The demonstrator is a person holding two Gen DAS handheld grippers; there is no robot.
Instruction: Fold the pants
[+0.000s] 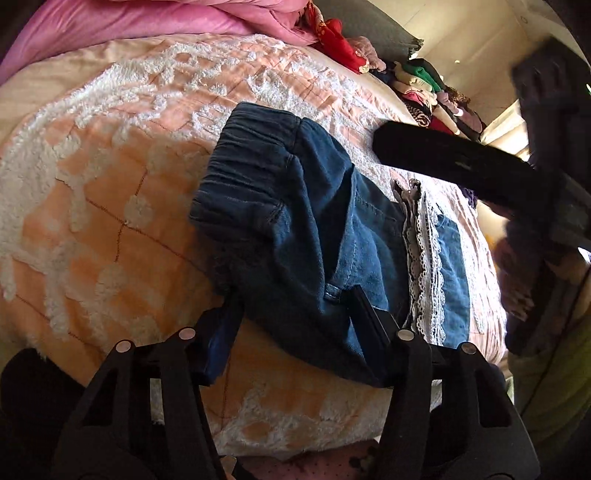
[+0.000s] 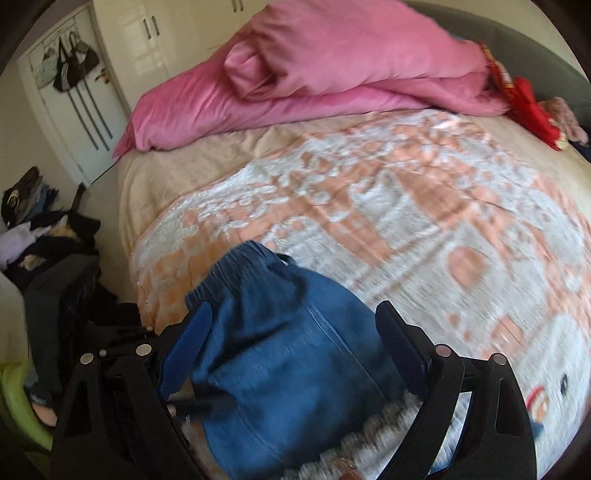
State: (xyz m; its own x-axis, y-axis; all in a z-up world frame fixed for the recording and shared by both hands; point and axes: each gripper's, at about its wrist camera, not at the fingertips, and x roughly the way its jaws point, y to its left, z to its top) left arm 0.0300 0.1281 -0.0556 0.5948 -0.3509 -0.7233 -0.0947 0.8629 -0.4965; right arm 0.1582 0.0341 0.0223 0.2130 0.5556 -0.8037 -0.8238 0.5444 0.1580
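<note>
Folded pants [image 1: 295, 236] lie on the bedspread [image 1: 96, 206], lace hem to their right. Left gripper [image 1: 295, 314] stands wide, the pants' near edge between its fingers. Right gripper [image 2: 291, 343], also wide, straddles the pants.

Folded blue pants [image 1: 295, 236] lying on the orange-and-white bedspread [image 1: 103, 206], elastic waistband at the far end. Left claw [image 1: 295, 317] spread wide at the pants' near edge, one finger on either side. White lace trim [image 1: 424, 273] along the pants' right side. Right claw [image 1: 454, 166] hovering beyond the pants, far right. Pink duvet [image 1: 129, 22] behind.
</note>
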